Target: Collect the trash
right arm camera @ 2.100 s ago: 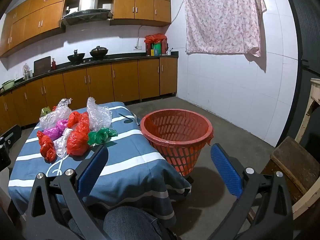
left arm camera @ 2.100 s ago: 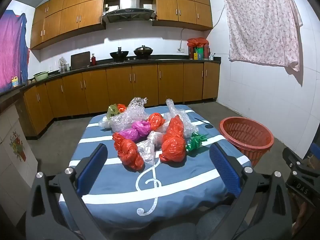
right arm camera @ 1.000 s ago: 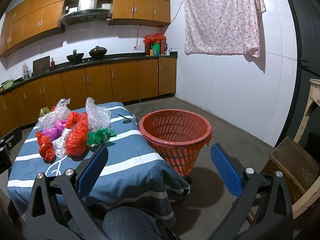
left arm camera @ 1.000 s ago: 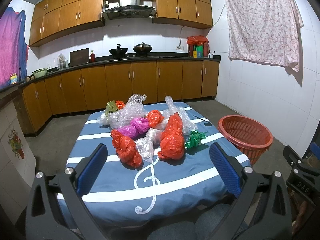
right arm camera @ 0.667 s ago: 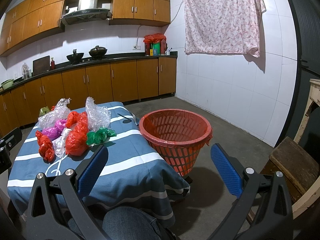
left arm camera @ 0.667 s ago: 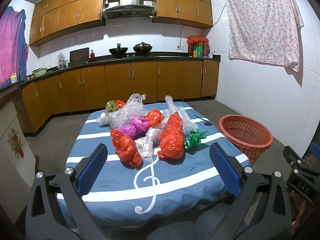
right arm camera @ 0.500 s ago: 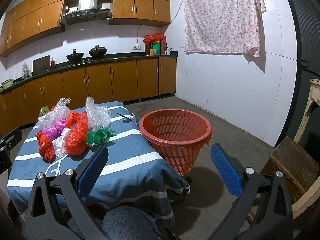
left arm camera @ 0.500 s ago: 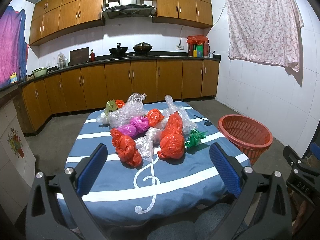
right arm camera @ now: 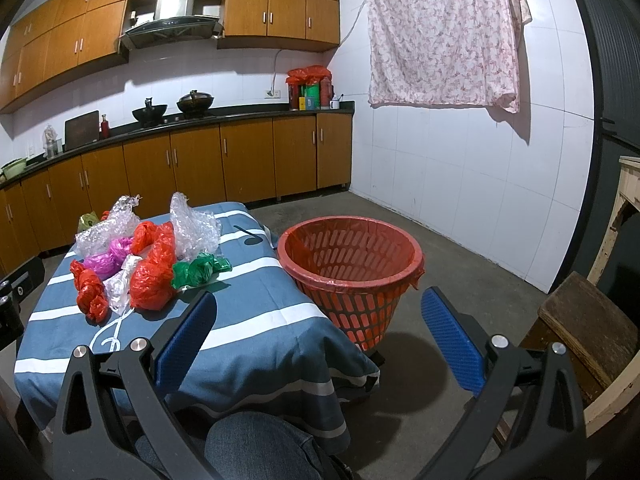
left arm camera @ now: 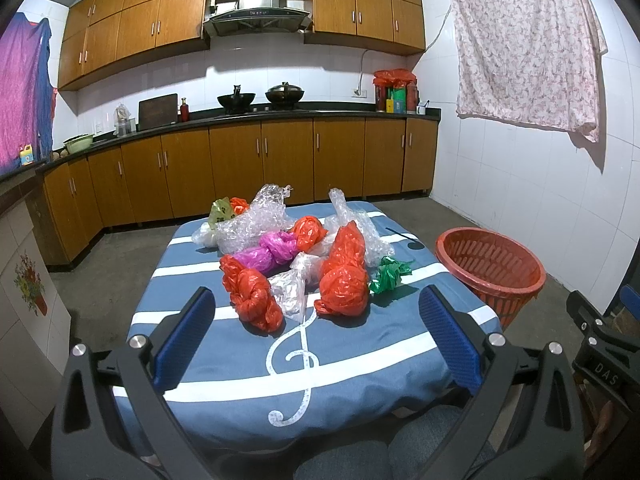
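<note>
A heap of crumpled plastic bags lies on the blue striped tablecloth (left arm camera: 248, 364): a large red bag (left arm camera: 344, 276), another red bag (left arm camera: 250, 294), a magenta bag (left arm camera: 266, 254), a green bag (left arm camera: 388, 274), clear bubble wrap (left arm camera: 256, 224). A red plastic basket (left arm camera: 490, 274) stands on the floor right of the table; it also shows in the right wrist view (right arm camera: 350, 264). My left gripper (left arm camera: 316, 312) is open and empty, near the table's front edge. My right gripper (right arm camera: 320, 314) is open and empty, short of the basket.
Brown kitchen cabinets (left arm camera: 260, 164) and a dark counter run along the back wall. A floral cloth (right arm camera: 440, 40) hangs on the right wall. A wooden stool (right arm camera: 588, 320) stands at the right. My knee in jeans (right arm camera: 256, 444) is below the grippers.
The left wrist view has shifted slightly, with the table a little lower and more centred. The right gripper has barely moved. Both grippers stay open.
</note>
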A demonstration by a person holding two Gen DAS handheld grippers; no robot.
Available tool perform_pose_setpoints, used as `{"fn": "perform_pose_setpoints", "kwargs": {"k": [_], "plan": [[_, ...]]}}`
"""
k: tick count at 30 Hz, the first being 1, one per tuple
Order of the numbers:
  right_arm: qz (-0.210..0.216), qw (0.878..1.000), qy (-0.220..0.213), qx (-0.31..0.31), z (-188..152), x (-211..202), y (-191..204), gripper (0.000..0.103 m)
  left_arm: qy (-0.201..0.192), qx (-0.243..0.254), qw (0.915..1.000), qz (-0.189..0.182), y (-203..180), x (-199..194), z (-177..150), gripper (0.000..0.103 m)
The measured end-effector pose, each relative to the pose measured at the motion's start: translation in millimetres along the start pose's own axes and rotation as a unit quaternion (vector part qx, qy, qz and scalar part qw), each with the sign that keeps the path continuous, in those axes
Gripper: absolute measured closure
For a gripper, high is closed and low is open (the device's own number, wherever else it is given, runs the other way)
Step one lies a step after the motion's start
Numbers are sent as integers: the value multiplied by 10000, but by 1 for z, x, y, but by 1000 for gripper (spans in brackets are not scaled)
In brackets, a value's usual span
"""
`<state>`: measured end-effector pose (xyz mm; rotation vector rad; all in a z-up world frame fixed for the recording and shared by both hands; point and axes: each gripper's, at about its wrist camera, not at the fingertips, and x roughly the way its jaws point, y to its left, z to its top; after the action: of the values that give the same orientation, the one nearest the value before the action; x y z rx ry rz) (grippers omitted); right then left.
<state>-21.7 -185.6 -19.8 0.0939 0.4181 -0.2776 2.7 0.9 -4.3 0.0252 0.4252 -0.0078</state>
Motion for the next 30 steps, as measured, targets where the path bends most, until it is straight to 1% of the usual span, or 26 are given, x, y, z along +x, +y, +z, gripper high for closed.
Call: {"fn": "perform_pose_setpoints", "kwargs": {"k": [20, 30], "plan": [[2, 10000, 8, -1, 0, 1, -1, 2, 21, -9, 10000, -8, 0, 1, 0, 4], [9, 10000, 26, 18, -1, 3, -2, 2, 35, -20, 10000, -2, -2, 3, -8, 4]]}}
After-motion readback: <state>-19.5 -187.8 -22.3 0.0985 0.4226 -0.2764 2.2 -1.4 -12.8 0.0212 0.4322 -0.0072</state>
